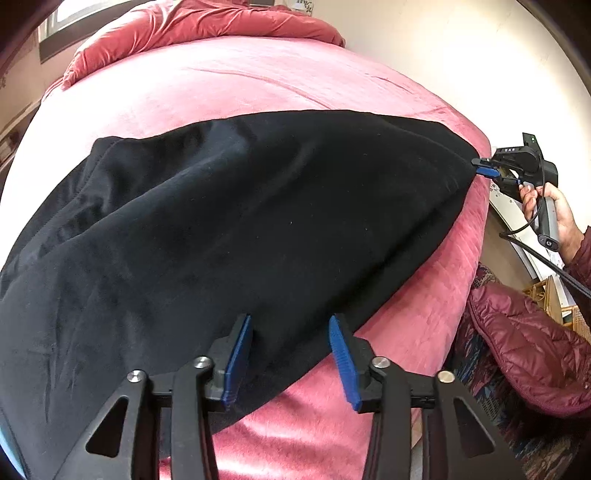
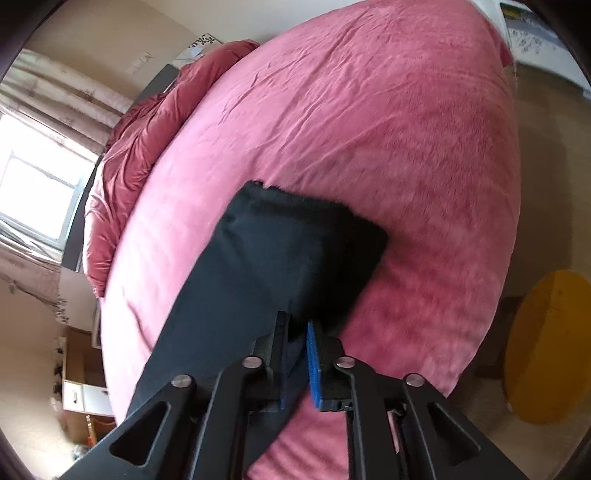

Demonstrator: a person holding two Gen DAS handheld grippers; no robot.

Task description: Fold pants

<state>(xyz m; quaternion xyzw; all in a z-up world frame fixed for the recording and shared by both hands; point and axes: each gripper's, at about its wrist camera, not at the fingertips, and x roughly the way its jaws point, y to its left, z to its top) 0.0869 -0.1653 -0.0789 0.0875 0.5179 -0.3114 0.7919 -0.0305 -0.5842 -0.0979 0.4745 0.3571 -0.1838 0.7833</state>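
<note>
Black pants (image 1: pixel 229 229) lie spread across a pink bed cover (image 1: pixel 236 85). My left gripper (image 1: pixel 290 321) hangs over their near edge, open, its blue pads (image 1: pixel 238 362) wide apart with the cloth lying under the gap and neither pad pressing it. At the right bed edge my right gripper (image 1: pixel 480 166) pinches the pants' far corner, which pulls taut toward it. In the right wrist view the pants (image 2: pixel 266 258) run away from the right gripper (image 2: pixel 296 319) as a narrow band; black cloth fills the slim gap between its pads.
A rumpled red duvet (image 1: pixel 203 26) is piled at the head of the bed (image 2: pixel 125 166). A person's hand (image 1: pixel 554 206) and maroon puffer sleeve (image 1: pixel 528 350) are at the right. A yellow round thing (image 2: pixel 546 350) lies on the floor beside the bed.
</note>
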